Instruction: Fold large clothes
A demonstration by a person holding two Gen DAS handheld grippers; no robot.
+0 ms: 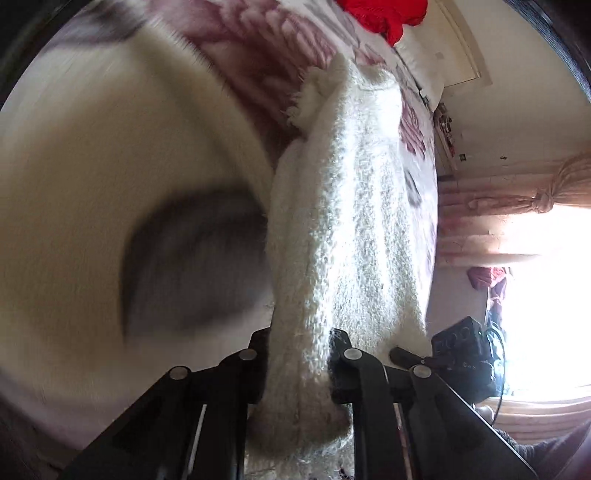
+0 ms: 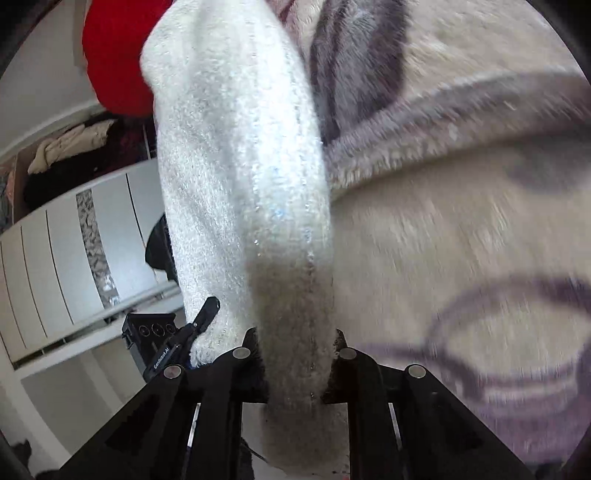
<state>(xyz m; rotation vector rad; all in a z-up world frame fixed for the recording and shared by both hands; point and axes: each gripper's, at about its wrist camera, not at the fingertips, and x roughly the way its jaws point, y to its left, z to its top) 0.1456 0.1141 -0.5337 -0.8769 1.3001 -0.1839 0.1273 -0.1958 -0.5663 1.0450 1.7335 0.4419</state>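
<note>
A white fuzzy knit garment (image 1: 340, 221) hangs stretched between both grippers above a bed. My left gripper (image 1: 297, 365) is shut on one bunched edge of it, with the fabric running up and away from the jaws. My right gripper (image 2: 295, 365) is shut on another bunched edge of the same garment (image 2: 240, 166). The other gripper shows in each view: the right one in the left wrist view (image 1: 406, 356) and the left one in the right wrist view (image 2: 201, 321), each close beside the cloth.
A cream plush blanket with grey and maroon flower print (image 1: 92, 184) covers the bed below, also in the right wrist view (image 2: 461, 221). A red garment (image 1: 388, 14) lies at the far end. A white wardrobe (image 2: 74, 240) stands at left. A bright window with curtains (image 1: 546, 258) is at right.
</note>
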